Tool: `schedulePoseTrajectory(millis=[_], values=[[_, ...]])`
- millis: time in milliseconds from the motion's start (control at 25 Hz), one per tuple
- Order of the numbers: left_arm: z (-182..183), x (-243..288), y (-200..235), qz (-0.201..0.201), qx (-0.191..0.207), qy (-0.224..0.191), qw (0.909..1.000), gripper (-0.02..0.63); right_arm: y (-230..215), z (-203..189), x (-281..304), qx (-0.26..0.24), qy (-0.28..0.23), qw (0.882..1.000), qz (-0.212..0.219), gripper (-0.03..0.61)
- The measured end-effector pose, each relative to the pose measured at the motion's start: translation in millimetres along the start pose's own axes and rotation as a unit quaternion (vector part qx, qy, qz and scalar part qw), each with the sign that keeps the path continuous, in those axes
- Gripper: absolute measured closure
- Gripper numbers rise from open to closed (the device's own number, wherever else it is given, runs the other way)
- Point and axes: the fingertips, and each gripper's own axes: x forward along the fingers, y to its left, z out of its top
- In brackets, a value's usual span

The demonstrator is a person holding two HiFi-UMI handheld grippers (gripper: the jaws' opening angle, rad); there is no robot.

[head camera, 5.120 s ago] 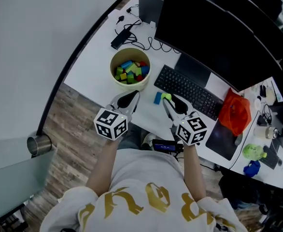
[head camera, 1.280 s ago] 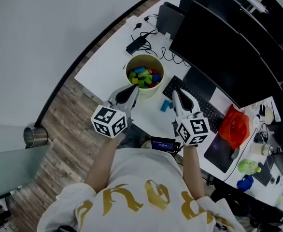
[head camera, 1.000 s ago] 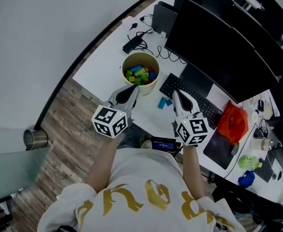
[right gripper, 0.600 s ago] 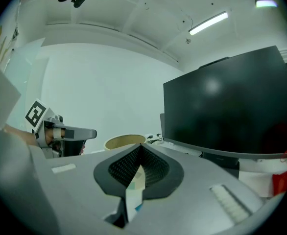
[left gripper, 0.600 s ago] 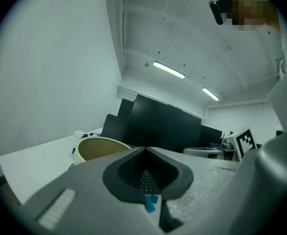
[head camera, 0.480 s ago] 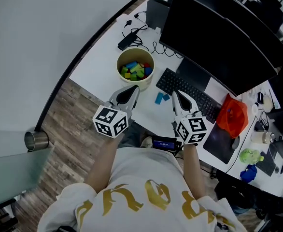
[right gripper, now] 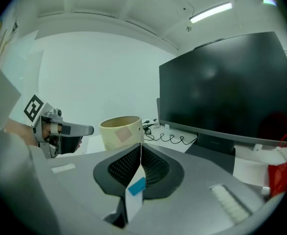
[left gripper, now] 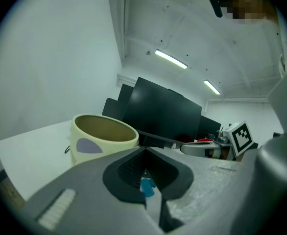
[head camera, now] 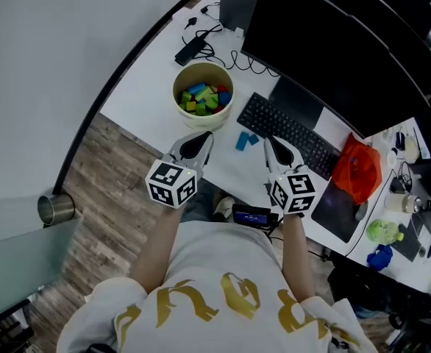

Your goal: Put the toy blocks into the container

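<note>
Blue block [head camera: 245, 140] is the only one left on the desk [head camera: 149, 79], just beyond the tips of the left gripper [head camera: 203, 136] and right gripper [head camera: 268, 140], right of the tub [head camera: 177, 103]. The green one that lay beside it earlier is gone (into the tub, presumably). Both grippers' jaws are pressed together and empty, so one pick remains.

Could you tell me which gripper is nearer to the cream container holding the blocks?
Left. The left gripper sits just in front of the container, pointing at its near wall; the right gripper is farther off to its right, beyond the blue block.
</note>
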Motion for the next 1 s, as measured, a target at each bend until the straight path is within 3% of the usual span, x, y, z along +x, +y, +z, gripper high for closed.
schedulePoseTrajectory(millis=[1000], values=[[-87,28,17,-0.015,-0.03,0.098,0.9947,0.607,-25,-92,41,-0.039,0.148,0.988,0.003,0.483]])
